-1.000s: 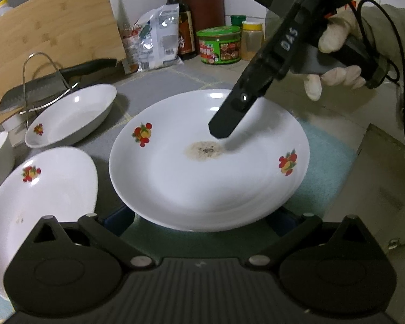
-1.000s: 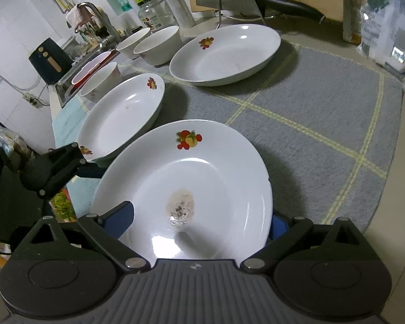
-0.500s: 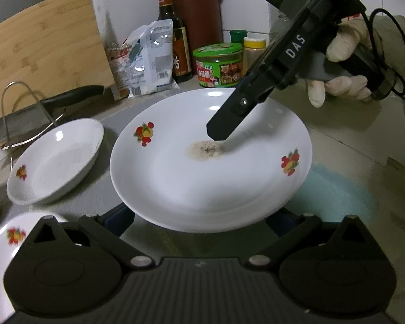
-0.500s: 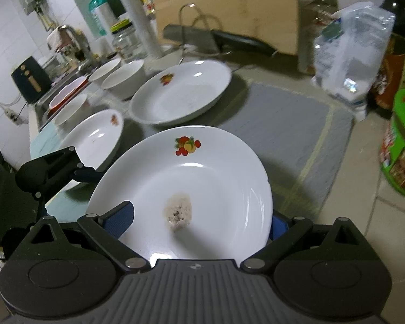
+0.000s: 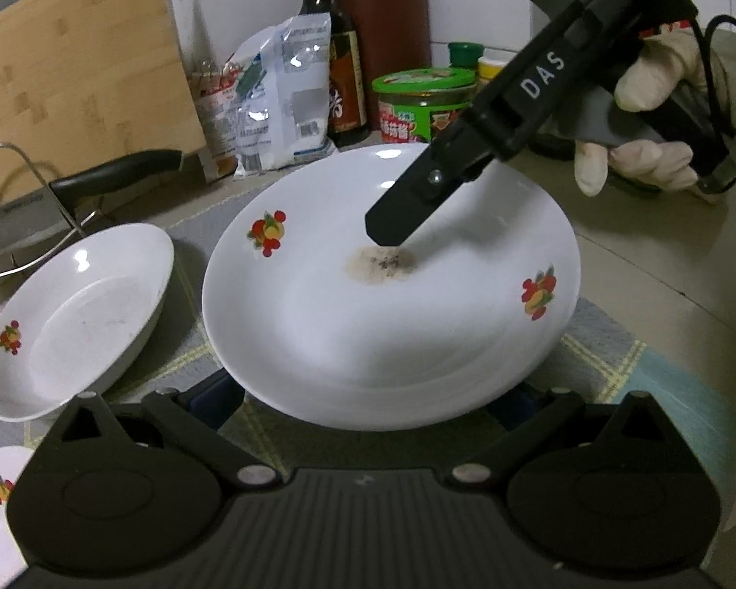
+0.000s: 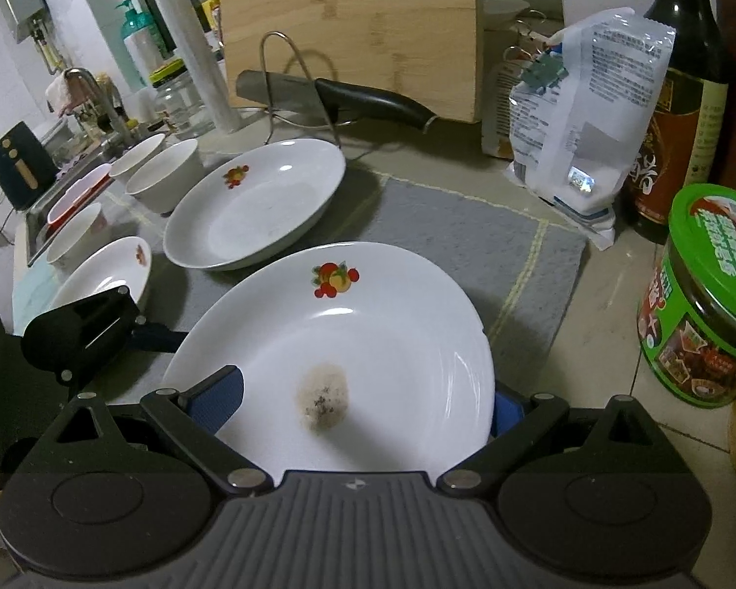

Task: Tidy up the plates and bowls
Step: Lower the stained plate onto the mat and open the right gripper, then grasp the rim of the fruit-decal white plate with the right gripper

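Soiled white plate (image 5: 392,324), printed with fruit and marked by a brown speck-flecked stain, is held above the grey mat (image 6: 466,245), both grippers clamped on its rim: the left gripper (image 5: 363,392) at the near edge, the right gripper (image 6: 368,407) opposite. Another plate (image 6: 255,206) sits beside it.

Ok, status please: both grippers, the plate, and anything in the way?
Right gripper shut on stained plate. Left gripper at its rim, grip hidden under the plate. Green tub close on the right.
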### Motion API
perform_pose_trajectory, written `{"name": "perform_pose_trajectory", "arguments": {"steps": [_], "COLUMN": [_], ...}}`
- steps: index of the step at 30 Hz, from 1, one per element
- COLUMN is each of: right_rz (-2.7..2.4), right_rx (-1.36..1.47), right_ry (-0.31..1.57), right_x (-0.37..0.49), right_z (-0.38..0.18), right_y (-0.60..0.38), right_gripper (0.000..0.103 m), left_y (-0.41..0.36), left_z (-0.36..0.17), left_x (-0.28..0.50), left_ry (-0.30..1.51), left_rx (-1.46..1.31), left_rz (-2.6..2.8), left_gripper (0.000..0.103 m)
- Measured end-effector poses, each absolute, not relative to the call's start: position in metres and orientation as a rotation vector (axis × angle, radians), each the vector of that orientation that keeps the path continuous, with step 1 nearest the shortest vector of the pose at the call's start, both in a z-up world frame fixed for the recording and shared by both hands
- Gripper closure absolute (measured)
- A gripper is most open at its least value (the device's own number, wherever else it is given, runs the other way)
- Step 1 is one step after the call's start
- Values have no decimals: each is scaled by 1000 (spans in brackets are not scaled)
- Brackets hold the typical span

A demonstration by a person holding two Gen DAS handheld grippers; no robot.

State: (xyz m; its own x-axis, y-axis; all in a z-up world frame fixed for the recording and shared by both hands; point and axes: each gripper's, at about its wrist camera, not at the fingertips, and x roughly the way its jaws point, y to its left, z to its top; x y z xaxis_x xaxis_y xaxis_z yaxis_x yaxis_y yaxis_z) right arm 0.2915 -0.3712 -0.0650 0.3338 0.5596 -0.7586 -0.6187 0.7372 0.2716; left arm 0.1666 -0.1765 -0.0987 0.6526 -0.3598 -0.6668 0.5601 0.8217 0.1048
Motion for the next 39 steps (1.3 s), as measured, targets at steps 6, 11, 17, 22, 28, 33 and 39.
{"name": "perform_pose_trajectory", "arguments": {"steps": [6, 11, 17, 22, 28, 33, 39], "right_rz": [729, 663, 577, 581, 612, 601, 621], "right_rx": [-68, -67, -136, -122, -81, -36, 22], "right_ry": [965, 978, 893, 812, 791, 799, 842], "right_x": [296, 295, 279, 253, 219, 194, 170], "right_z": [-71, -77, -54, -29, -14, -13, -27], "right_y": [-370, -369, -370, -361, -333, -307, -268], "right_gripper": [2, 0, 0, 0, 0, 0, 0], "left_y": [-174, -174, -158, -144, -123, -90, -37], "left_z": [-101, -100, -86, -59, -37, -31, -35], "left_x": [173, 170, 156, 135, 112, 91, 75], "left_ry": [689, 681, 690, 654, 648, 650, 667], "left_rx": [285, 304, 244, 205, 175, 148, 106], "left_rz": [-540, -530, -511, -494, -474, -441, -366], "left_gripper": [0, 0, 1, 1, 1, 1, 1]}}
